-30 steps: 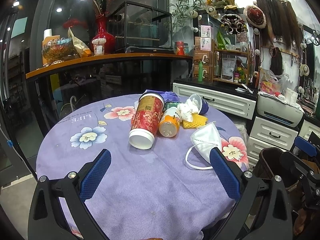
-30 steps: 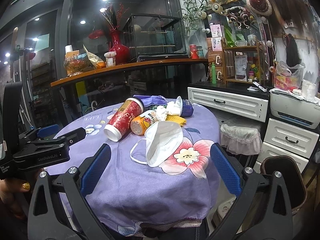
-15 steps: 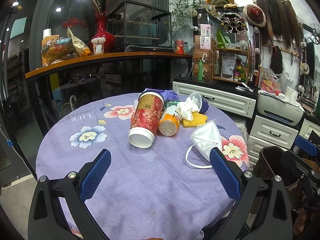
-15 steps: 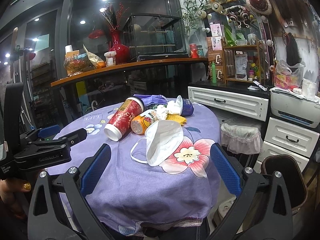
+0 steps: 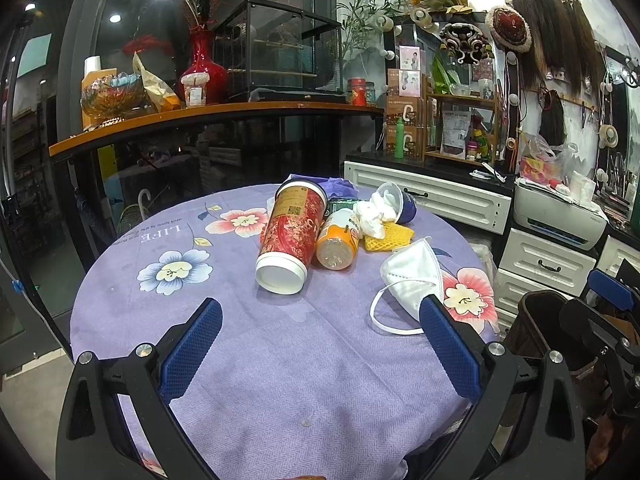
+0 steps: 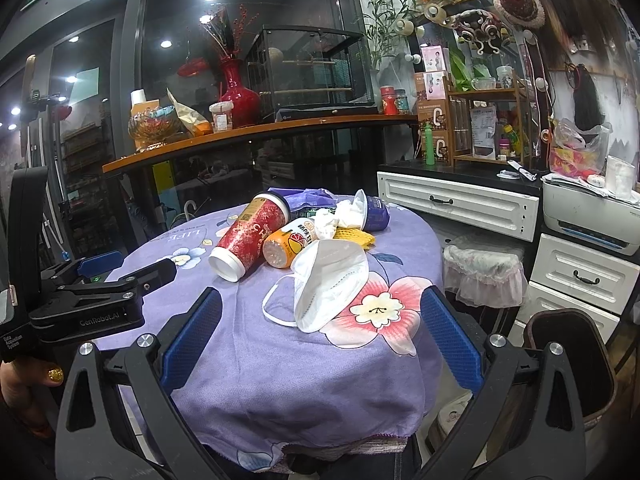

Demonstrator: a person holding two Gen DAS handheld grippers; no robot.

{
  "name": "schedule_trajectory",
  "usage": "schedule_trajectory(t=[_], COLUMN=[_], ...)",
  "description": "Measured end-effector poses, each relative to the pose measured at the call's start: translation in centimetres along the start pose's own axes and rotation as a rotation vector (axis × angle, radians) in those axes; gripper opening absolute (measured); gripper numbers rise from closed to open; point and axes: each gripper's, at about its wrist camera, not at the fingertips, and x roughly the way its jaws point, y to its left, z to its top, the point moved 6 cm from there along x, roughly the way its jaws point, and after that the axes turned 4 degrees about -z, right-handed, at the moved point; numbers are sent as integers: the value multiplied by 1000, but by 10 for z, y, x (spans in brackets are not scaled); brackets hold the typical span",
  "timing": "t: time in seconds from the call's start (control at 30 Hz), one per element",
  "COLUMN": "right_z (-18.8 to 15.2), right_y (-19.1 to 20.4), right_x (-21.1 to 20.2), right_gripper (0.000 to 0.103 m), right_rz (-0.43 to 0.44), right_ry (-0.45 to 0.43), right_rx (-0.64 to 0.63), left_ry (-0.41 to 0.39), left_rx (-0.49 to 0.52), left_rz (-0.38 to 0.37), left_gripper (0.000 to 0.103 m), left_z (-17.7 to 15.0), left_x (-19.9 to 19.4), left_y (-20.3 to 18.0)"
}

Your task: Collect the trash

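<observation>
Trash lies heaped on a round table with a purple flowered cloth. A red paper cup lies on its side beside an orange bottle. Behind them are crumpled white tissue, a blue cup and yellow foam netting. A white face mask lies nearest. My left gripper and right gripper are both open and empty, short of the pile.
A dark bin stands on the floor right of the table. A second, lace-trimmed bin sits by white drawers. A glass counter with a red vase stands behind. The other gripper's body shows at left, held by a hand.
</observation>
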Motion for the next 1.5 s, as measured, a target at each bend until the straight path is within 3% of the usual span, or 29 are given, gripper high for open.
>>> schedule_trajectory(t=[0.9,1.17,1.37,1.5], right_z=[-1,-6,-13,-8], right_y=[4,7,10,8], right_x=[7,31,81,110], right_gripper=[98,98,98,98], right_rz=[10,40,124,168], right_ry=[15,66,193,232], right_rx=[3,-30,9,51], left_ry=[9,129,194,225], left_rx=[2,-47,-36,-31], left_rz=[2,-53,-47,-44], left_gripper=[98,98,98,98], left_z=[-5,-18,-23,-25], left_x=[3,26,40,48], left_y=[-1,13,20,26])
